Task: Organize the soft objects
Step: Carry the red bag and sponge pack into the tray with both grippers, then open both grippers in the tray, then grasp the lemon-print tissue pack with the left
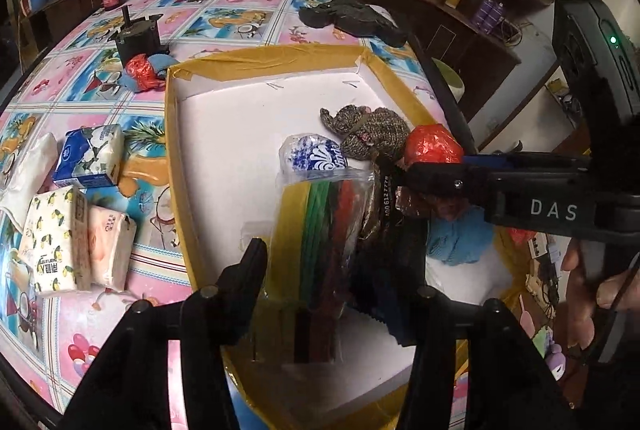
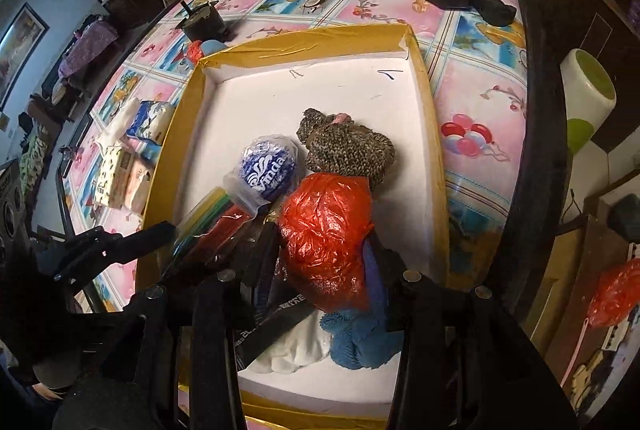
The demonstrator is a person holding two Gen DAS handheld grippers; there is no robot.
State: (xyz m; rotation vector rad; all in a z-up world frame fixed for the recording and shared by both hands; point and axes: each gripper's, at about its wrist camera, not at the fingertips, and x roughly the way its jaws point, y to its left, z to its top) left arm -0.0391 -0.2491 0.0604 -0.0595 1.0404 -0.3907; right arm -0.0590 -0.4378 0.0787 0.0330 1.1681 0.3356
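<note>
While the crumpled red plastic bag point(image 2: 326, 242) sits between the right tongs point(image 2: 326, 270), pinched at a narrow setting over the near half of the white-floored, yellow-taped cardboard box point(image 2: 424, 69), this step reads as placing that bag among the things already gathered there. At its twelve o'clock in the right wrist view lies a brown speckled knitted bundle point(image 2: 348, 145), touching it; at ten o'clock a tissue roll in a blue-and-white printed wrapper point(image 2: 267, 167); at six o'clock a blue terry cloth point(image 2: 360, 342) beside a white cloth point(image 2: 296, 350). The left tongs point(image 1: 340, 270) stand partly wide above a clear packet of yellow, green and red strips point(image 1: 324, 226), pads not pressing it, so that packet appears released. Outside the box, at nine o'clock in the left wrist view, four soft tissue packs point(image 1: 76, 205) wait on the flowered surface point(image 1: 80, 77), and a red-and-blue bundle point(image 1: 146, 71) lies at eleven o'clock. Next, the right tongs would need to widen, lift clear, then one pair should travel to those packs.
</note>
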